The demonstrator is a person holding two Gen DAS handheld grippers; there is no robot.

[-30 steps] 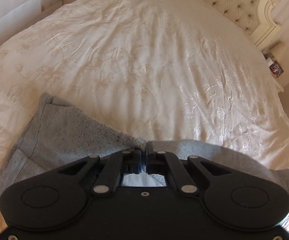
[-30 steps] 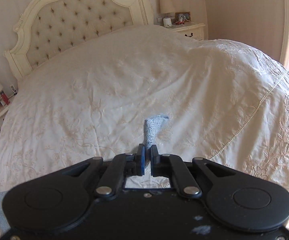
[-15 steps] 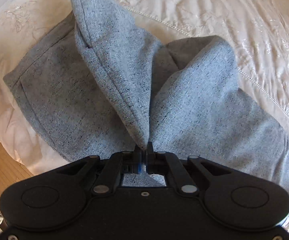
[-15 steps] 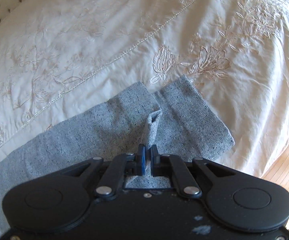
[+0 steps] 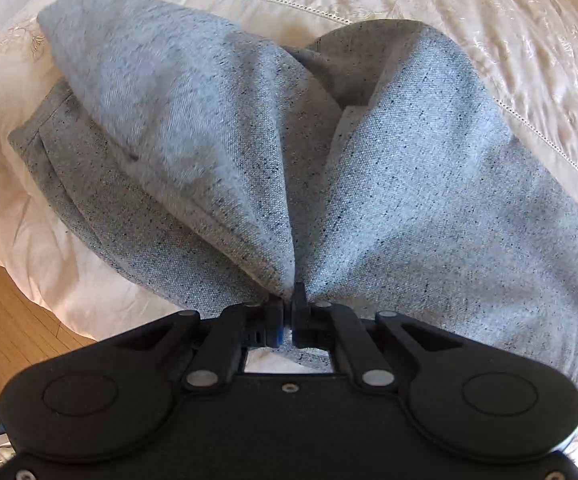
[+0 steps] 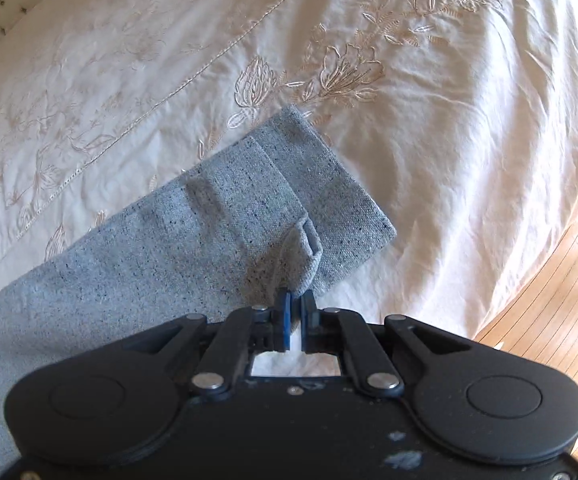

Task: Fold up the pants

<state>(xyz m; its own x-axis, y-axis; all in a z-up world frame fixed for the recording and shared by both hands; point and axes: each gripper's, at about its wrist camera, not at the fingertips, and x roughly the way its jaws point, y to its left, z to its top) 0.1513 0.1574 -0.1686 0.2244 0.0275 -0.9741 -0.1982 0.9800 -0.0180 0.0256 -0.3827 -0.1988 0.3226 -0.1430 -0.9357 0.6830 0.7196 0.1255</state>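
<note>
Your left gripper (image 5: 289,312) pinches grey pants (image 5: 429,200) fanning upward in frame, right gripper (image 6: 295,312) clamps a hem fold, cream bedspread (image 6: 449,140) beneath, wood floor (image 6: 549,300) lower right.

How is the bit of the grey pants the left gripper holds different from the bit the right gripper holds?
The left gripper pinches a bulky gather of the grey pants, which fans out in two big lobes. The right gripper pinches only a thin edge by the leg end, which lies flat on the bedspread. Fabric fills the left view and little of the right view. Both are shut on the same cloth.
</note>
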